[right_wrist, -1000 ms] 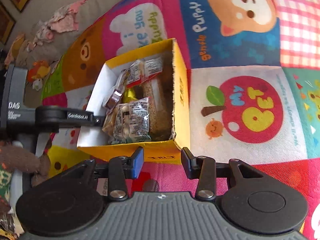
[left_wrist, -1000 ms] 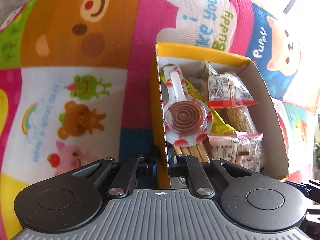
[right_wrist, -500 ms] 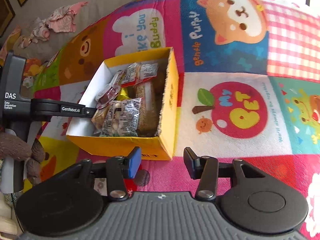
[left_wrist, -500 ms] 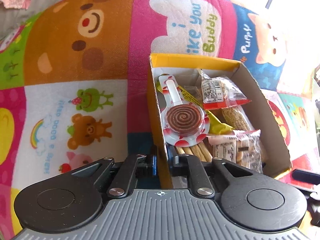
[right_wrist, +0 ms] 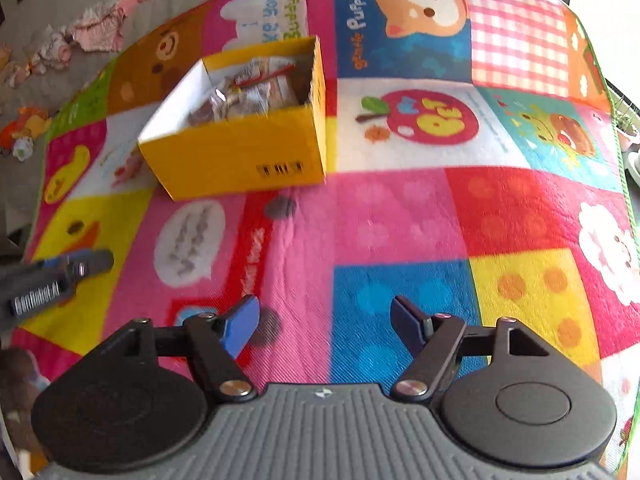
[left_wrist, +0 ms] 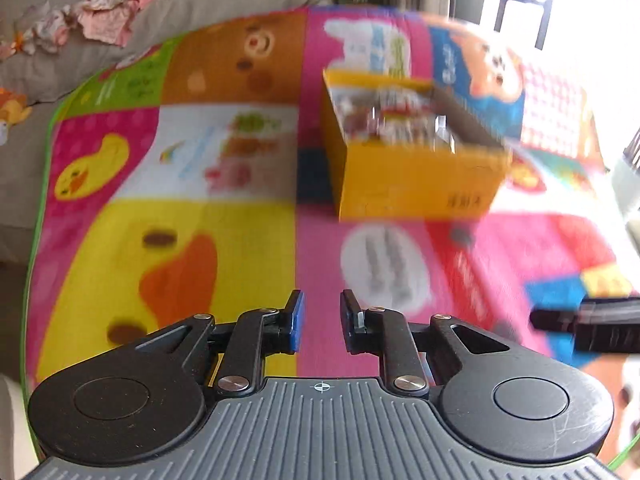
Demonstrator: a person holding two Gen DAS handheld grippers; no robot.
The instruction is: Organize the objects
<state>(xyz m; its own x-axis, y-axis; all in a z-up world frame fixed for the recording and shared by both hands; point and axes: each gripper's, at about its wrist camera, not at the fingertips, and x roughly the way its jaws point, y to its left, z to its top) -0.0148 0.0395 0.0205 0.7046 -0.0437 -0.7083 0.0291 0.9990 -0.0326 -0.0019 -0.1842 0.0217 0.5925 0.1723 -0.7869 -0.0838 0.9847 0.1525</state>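
Both grippers have withdrawn from the yellow snack box [right_wrist: 240, 136]: left gripper [left_wrist: 322, 326], formerly clamping its wall, now narrowly parted and empty, right gripper [right_wrist: 325, 326] spread wide, box at eleven o'clock on the play mat [right_wrist: 400, 220], packing apparently complete.

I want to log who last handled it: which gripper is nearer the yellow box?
Left, slightly. The left gripper faces the yellow box head-on; the right gripper sits off its right corner.
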